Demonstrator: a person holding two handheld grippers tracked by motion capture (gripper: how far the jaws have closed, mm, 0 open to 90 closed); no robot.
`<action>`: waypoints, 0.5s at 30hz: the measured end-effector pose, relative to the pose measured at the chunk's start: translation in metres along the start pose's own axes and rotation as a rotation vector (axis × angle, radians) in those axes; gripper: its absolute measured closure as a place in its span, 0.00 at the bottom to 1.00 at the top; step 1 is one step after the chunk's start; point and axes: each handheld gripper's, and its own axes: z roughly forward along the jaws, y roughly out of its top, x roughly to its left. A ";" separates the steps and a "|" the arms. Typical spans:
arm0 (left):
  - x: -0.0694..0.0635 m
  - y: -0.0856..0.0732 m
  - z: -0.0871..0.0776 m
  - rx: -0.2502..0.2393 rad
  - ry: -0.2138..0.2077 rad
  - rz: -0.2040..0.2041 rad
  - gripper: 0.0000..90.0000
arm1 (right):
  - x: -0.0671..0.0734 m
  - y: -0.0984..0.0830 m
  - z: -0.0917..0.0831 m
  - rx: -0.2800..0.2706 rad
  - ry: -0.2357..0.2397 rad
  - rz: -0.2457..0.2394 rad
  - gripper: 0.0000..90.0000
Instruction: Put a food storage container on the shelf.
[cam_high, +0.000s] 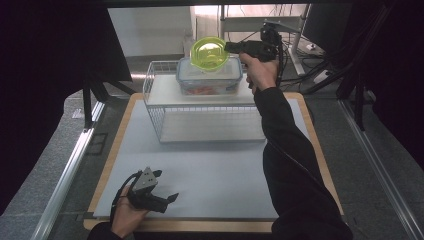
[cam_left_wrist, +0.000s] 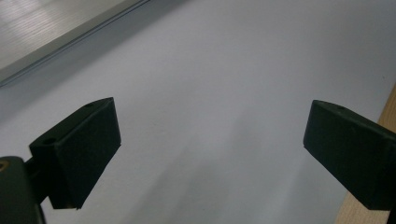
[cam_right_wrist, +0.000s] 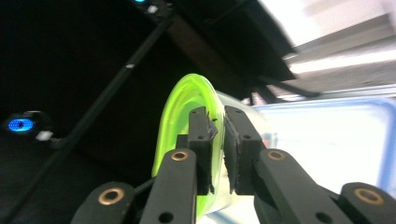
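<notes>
At twelve o'clock, the right tool (cam_high: 229, 47) pinches a green bowl's (cam_high: 209, 52) rim above a lidded container (cam_high: 209, 76); thin grip risks slipping. Left tool (cam_high: 167, 186) idles wide at seven o'clock.

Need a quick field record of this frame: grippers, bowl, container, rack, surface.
right gripper: shut on green bowl's rim, held above the container
green bowl: translucent, lime, tilted, off the lid
container: clear box, lid on, orange contents, on top shelf of rack
wire rack: white, two levels, far half of the mat
left gripper: open, jaws wide apart, holding nothing, low over the mat near the front edge
mat: pale grey sheet on a wooden board
</notes>
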 end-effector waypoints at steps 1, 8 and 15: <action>0.000 0.000 0.000 0.001 -0.001 0.000 0.04 | 0.000 0.000 0.001 -0.001 -0.011 -0.004 0.88; 0.000 0.000 0.000 0.001 -0.003 0.000 0.04 | -0.004 0.003 0.010 -0.034 -0.068 -0.011 0.86; 0.000 0.000 0.000 0.003 -0.005 0.002 0.04 | -0.005 0.003 0.015 -0.043 -0.103 -0.026 0.84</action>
